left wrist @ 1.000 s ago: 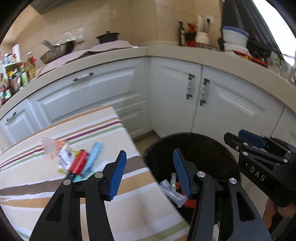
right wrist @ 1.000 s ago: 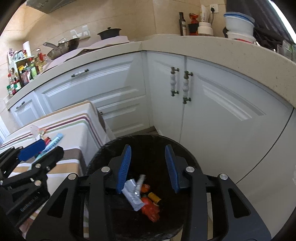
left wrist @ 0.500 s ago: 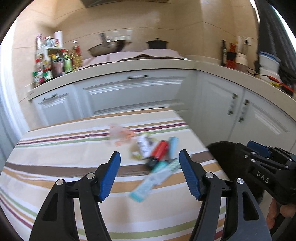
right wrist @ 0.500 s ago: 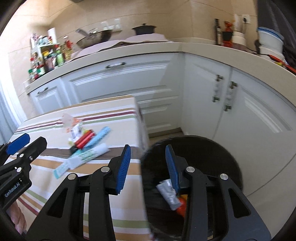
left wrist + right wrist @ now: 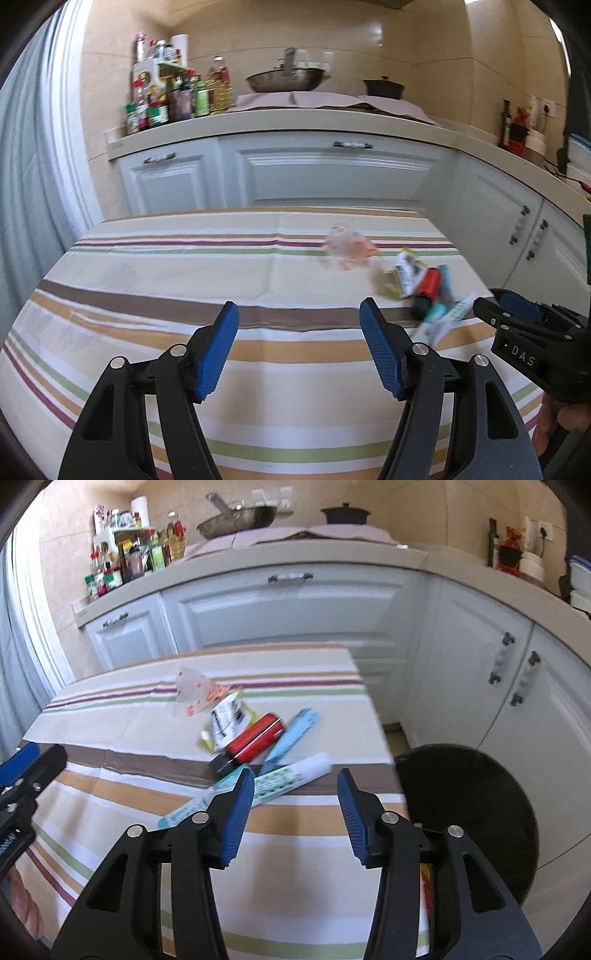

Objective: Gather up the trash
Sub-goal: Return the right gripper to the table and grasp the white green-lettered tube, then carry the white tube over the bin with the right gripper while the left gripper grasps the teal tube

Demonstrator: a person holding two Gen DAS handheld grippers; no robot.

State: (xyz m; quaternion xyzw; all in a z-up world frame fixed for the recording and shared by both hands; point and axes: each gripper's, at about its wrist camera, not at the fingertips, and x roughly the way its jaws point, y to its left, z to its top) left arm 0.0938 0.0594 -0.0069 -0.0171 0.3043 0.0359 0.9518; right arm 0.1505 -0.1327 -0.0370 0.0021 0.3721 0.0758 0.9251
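A small heap of trash lies on the striped tablecloth [image 5: 147,266] near its right edge: a clear orange-printed wrapper [image 5: 347,247] [image 5: 192,686], a white packet [image 5: 406,273] [image 5: 229,716], a red tube [image 5: 428,284] [image 5: 255,738], a light blue tube [image 5: 295,731] and a white-and-green tube [image 5: 447,321] [image 5: 291,775]. My left gripper [image 5: 297,314] hangs open over bare cloth, left of the heap. My right gripper [image 5: 295,779] is over the table's right end, just short of the white-and-green tube. Its jaws are opening with nothing between them. The black trash bin [image 5: 480,812] stands on the floor beside the table.
White cabinets [image 5: 332,173] under a beige counter run behind the table and around the right corner. Bottles [image 5: 166,99], a wok [image 5: 288,79] and a black pot [image 5: 384,86] sit on the counter. A curtain [image 5: 33,166] hangs at the left.
Both views have swung left from the bin onto the table. Both grippers' jaws stand wider apart than before. Nothing has been picked up.
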